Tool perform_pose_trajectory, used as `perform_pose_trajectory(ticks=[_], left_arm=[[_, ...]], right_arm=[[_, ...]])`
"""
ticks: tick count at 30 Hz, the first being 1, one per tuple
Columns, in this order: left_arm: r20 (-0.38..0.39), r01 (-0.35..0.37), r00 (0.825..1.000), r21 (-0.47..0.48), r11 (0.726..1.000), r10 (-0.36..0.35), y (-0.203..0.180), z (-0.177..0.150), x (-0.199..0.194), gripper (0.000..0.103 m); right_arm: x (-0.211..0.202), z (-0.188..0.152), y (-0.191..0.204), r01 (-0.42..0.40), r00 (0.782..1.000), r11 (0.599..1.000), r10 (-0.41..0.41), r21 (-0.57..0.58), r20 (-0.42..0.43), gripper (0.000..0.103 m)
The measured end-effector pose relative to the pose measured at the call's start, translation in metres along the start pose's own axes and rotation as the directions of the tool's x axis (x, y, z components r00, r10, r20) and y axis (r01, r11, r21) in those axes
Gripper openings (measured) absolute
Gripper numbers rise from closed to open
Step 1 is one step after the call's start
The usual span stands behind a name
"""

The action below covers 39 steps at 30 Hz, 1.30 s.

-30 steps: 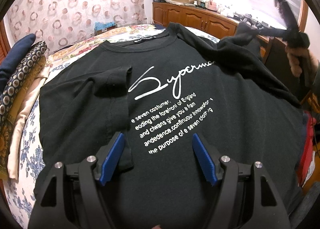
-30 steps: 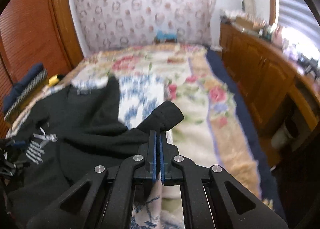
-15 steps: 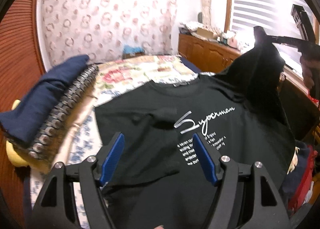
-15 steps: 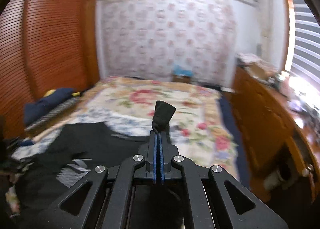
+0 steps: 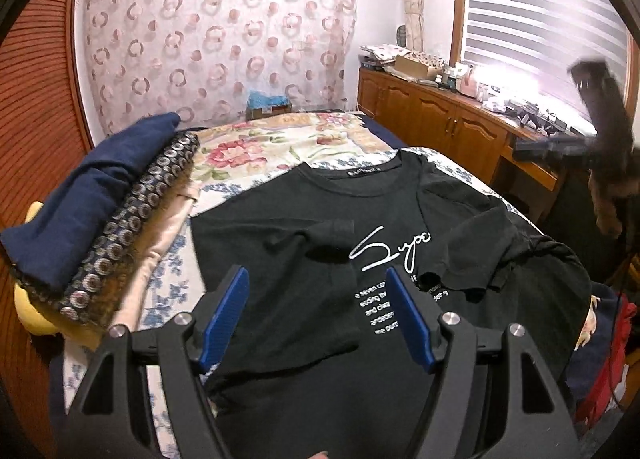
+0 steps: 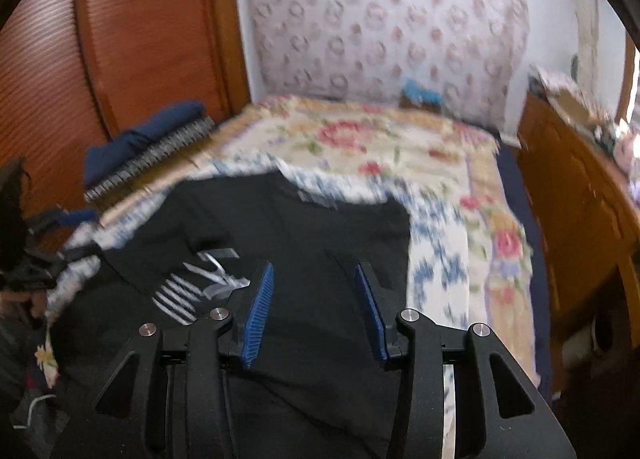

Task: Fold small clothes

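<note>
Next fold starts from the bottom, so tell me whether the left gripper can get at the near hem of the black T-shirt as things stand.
Probably yes. The left gripper hangs open and empty just above the black T-shirt, whose near part spreads flat under its fingers with nothing lying on it. The hem itself is hidden behind the gripper body.

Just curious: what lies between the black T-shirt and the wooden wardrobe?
A stack of folded clothes, beside the T-shirt on the bed; the left wrist view shows it best.

Both wrist views look down over the bed — right one blurred.
</note>
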<state>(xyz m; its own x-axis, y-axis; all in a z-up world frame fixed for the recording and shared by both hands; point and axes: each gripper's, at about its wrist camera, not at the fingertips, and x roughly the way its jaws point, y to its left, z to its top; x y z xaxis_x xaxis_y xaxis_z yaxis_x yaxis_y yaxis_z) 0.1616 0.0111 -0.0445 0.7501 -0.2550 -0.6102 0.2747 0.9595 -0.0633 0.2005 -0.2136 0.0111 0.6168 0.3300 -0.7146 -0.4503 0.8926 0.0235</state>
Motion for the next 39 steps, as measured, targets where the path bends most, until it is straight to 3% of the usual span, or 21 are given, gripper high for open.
perform_pose_trajectory(ticks=[6,13,17,21,28,39], left_arm=[[-0.028,0.027,0.999,0.008,1.0,-0.027,-0.013,-0.002,0.016,0.071],[-0.04,0.042,0.998,0.012,0.999,-0.042,-0.025,-0.009,0.024,0.071],[-0.031,0.046,0.998,0.01,0.999,-0.045,-0.027,-0.011,0.021,0.071],[-0.013,0.038,0.999,0.004,0.999,-0.037,-0.024,-0.012,0.012,0.071],[-0.01,0.018,1.0,-0.015,1.0,-0.018,-0.014,-0.017,0.008,0.071],[0.019,0.011,1.0,-0.034,0.999,-0.011,-0.007,-0.014,-0.005,0.071]], right_arm=[[0.015,-0.054,-0.014,-0.004,0.998,0.998,0.007,0.058,-0.054,0.042],[0.011,-0.091,0.024,-0.108,0.992,0.993,0.112,0.054,-0.063,0.036],[0.025,-0.098,0.052,-0.139,0.986,0.99,0.139,0.012,-0.09,0.035],[0.042,-0.099,0.066,-0.091,0.99,0.995,0.087,-0.039,-0.109,0.032],[0.05,-0.1,0.076,0.013,0.993,0.988,-0.03,-0.154,-0.11,0.006],[-0.014,-0.097,0.08,-0.137,0.986,0.984,0.124,-0.113,-0.113,0.005]])
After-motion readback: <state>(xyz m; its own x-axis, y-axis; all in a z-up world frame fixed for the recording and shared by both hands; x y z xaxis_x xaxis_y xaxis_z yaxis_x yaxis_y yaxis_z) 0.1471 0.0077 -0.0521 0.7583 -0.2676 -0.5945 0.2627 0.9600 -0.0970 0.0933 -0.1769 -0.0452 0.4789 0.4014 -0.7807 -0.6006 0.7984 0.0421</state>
